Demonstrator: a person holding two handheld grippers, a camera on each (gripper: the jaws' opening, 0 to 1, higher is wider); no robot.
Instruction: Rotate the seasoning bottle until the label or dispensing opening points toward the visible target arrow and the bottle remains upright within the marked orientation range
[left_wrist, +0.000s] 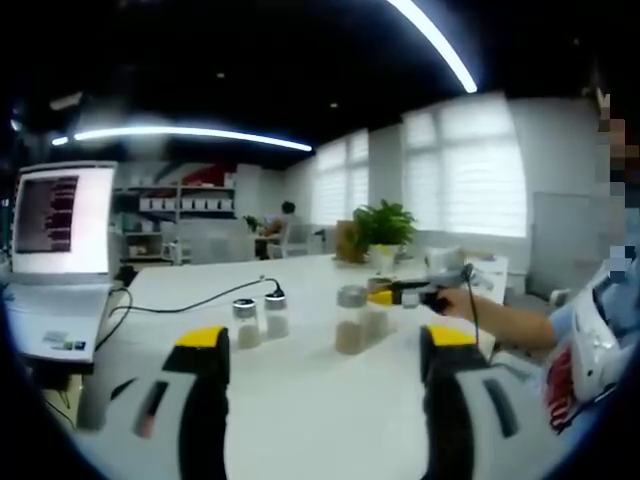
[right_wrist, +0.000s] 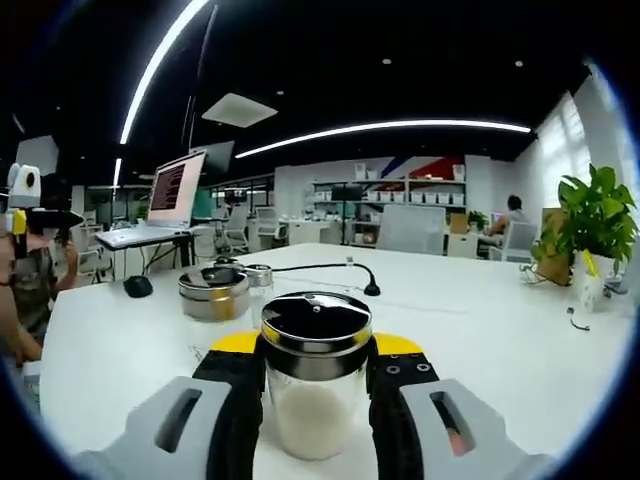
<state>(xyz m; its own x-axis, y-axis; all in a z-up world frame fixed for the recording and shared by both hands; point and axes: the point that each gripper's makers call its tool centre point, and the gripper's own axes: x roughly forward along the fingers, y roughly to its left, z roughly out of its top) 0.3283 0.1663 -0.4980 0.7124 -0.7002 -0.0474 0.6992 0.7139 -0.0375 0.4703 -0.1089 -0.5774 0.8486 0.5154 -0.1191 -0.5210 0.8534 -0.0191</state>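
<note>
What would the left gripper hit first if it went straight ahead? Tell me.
Probably the taller seasoning bottle, which stands just ahead on the white table, between the lines of the open left gripper jaws. Two smaller shakers sit left of centre. Depth is hard to judge.

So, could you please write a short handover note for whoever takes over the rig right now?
Right gripper: shut on the bottle, upright on the white table, a second jar behind it.
Left gripper: open, holding nothing, aimed at two small shakers.
Done: the bottle is gripped.
Left: no arrow or marked range is visible, so find it, then turn the bottle toward it, keeping it upright.
</note>
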